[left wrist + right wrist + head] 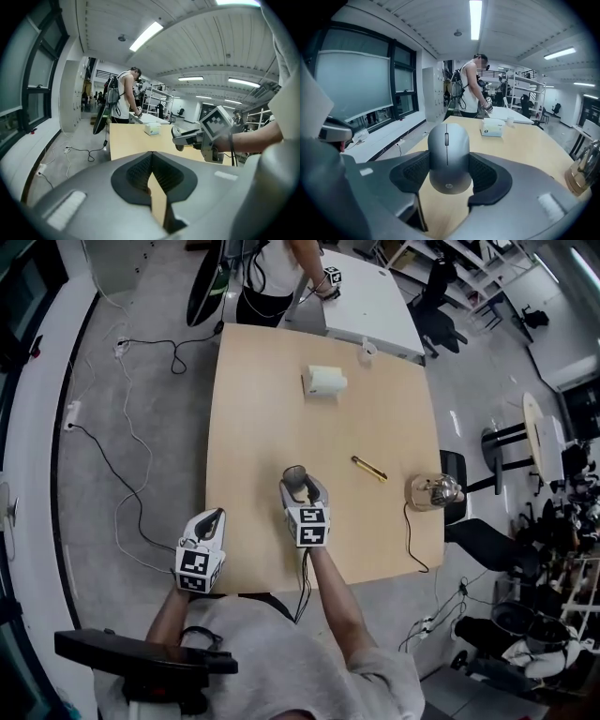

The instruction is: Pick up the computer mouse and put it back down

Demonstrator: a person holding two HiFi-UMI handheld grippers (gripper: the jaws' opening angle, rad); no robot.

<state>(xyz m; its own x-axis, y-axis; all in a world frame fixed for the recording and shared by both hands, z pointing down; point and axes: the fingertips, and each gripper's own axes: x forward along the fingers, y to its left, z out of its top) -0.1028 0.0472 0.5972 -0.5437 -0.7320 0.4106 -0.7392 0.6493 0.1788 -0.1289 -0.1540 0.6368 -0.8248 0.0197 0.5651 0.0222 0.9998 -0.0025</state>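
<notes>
A grey computer mouse (449, 157) sits between the pads of my right gripper (449, 173), which is shut on its sides; its wheel end points away from me. In the head view the mouse (294, 474) is held over the front middle of the light wooden table (272, 418), at the tip of the right gripper (299, 486). My left gripper (216, 516) is at the table's front left edge. Its pads (136, 171) meet at the tips with nothing between them. From the left gripper view the right gripper (185, 137) shows with the mouse (177, 137) off the tabletop.
A white tissue box (324, 381) lies at the far middle of the table. A yellow and black utility knife (369, 468) and a glass kettle (434, 490) with its cord are at the right. A person stands by a white table (375, 306) beyond. Cables run over the floor at the left.
</notes>
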